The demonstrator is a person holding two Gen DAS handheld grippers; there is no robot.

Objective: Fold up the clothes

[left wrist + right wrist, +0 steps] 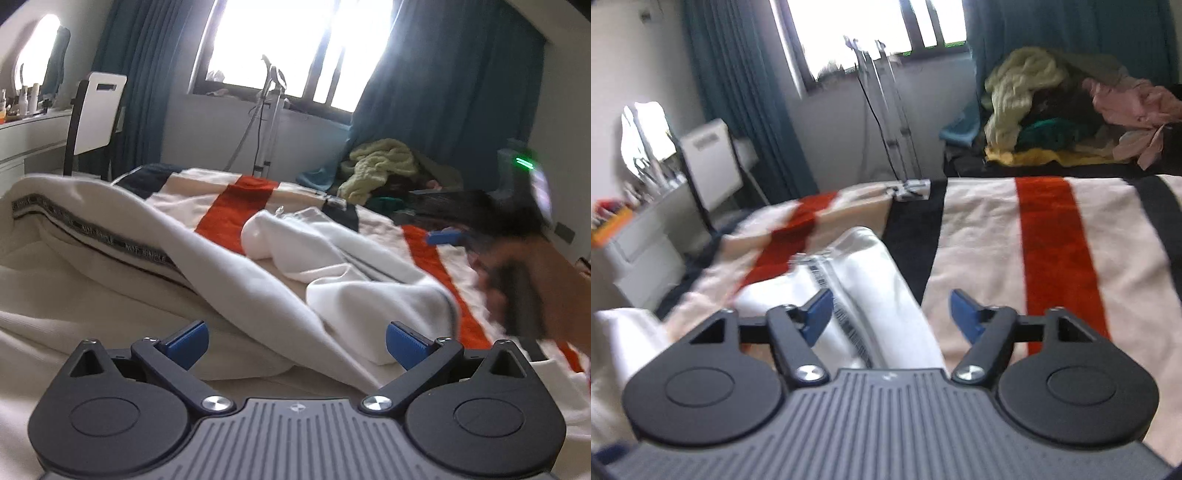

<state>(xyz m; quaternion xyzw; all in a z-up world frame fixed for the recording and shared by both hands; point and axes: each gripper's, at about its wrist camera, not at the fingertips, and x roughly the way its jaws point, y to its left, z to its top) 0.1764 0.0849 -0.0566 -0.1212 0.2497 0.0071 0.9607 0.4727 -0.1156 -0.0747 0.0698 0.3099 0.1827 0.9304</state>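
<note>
Both hand-held grippers, left and right, gape over white garment on striped blanket.

**Garment on the bed, clothes heap beyond**

The garment lies spread on the blanket, which covers the bed. In the left wrist view, the left gripper sits at the garment's near edge, fingers wide apart, with a fold of cloth between them. The right gripper is off to the right, above the blanket. Behind the bed's far right corner sits the pile of clothes. A stand rises behind the bed, below the window. The chair stands at far left, beside the desk.

In the right wrist view, the right gripper has its fingers apart, the garment lying under its left finger.
</note>
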